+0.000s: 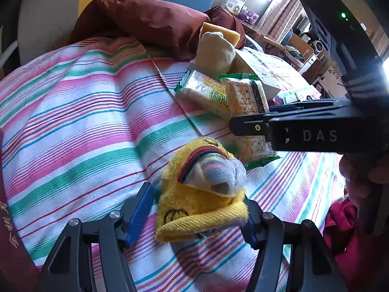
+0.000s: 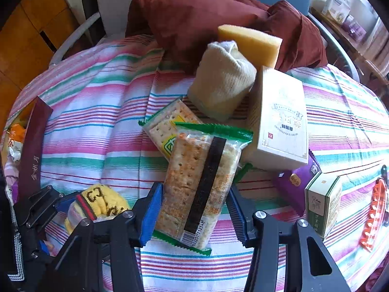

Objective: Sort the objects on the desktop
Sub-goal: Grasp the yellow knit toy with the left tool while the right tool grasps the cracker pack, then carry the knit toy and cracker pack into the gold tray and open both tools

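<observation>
Straddling a rolled yellow sock (image 1: pixel 199 194), the left gripper (image 1: pixel 194 215) stands part-open: its right blue pad meets the sock's folded cuff, while a sliver of cloth still shows between the left pad and the sock, so no firm grip can be read. The sock lies on a striped bedsheet (image 1: pixel 85 121) in pink, green and white. Beside it, the right gripper (image 2: pixel 194 206) sits narrowed around a clear cracker packet (image 2: pixel 199 185) with green crimped ends, a blue pad against each long side; whether the pads press hard cannot be told. This packet overlaps a second cracker packet (image 2: pixel 167 126) lying just behind it. Farther back, a rolled cream sock (image 2: pixel 222 82) leans against a yellow sponge (image 2: pixel 250 42), both near a dark red pillow (image 2: pixel 194 19). A cream carton (image 2: pixel 279 119) rests just right of the cream sock, touching the held packet's far corner. To its right lie a purple sachet (image 2: pixel 294 180), a small green-and-white box (image 2: pixel 323 202) and an orange plastic clip (image 2: pixel 374 214). A maroon box edge (image 2: pixel 31 150) shows at the sheet's left margin.
</observation>
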Tool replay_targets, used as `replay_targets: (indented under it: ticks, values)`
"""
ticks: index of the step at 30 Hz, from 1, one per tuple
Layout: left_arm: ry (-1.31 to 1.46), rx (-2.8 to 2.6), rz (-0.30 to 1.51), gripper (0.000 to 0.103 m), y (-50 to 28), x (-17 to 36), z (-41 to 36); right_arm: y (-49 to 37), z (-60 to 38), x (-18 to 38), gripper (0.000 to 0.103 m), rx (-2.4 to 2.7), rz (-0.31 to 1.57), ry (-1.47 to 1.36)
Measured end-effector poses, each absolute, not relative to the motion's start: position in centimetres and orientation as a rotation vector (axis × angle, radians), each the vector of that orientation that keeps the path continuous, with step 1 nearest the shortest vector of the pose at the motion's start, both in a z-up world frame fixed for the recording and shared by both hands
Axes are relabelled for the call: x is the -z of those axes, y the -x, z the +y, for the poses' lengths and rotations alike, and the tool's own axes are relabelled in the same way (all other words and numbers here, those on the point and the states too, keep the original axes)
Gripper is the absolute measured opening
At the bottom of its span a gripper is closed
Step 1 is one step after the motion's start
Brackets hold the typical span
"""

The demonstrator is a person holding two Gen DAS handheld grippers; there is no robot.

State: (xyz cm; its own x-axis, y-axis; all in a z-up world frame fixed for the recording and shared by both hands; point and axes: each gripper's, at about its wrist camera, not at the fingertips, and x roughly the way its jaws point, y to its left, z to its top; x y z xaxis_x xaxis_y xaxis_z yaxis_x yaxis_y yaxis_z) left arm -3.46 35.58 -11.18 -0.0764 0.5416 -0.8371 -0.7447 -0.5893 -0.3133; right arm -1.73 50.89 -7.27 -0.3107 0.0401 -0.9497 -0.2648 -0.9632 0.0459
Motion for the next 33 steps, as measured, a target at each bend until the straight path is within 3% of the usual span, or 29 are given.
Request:
replay_targets:
  ticks: [5,13,16,18,21,33]
  values:
    - [1.324,-1.770,0.174,0.072,4.1,11.4,35.7,1.8,51.0,7.3,0.053,-2.385,0.293,1.717]
    - [1.281,-1.836,0.235,0.070,3.3,10.0,36.0,1.9,51.0,7.3,0.052,-2.388,0.284,1.718]
    - [1.226,-1.853,0.273,0.060,2.8,9.3,36.0,1.9,51.0,7.3,0.052,-2.391,0.278,1.718]
    - [1.199,-1.845,0.307,0.044,2.4,9.0,36.3,1.8,51.0,7.2,0.051,-2.392,0.274,1.717]
    - [1.181,-1.853,0.316,0.040,1.9,8.8,36.1,1.6,50.9,7.0,0.049,-2.397,0.271,1.707]
    - [1.093,-2.006,0.223,0.039,0.6,3.9,30.8,0.6,49.3,3.4,0.049,-2.623,0.296,1.536]
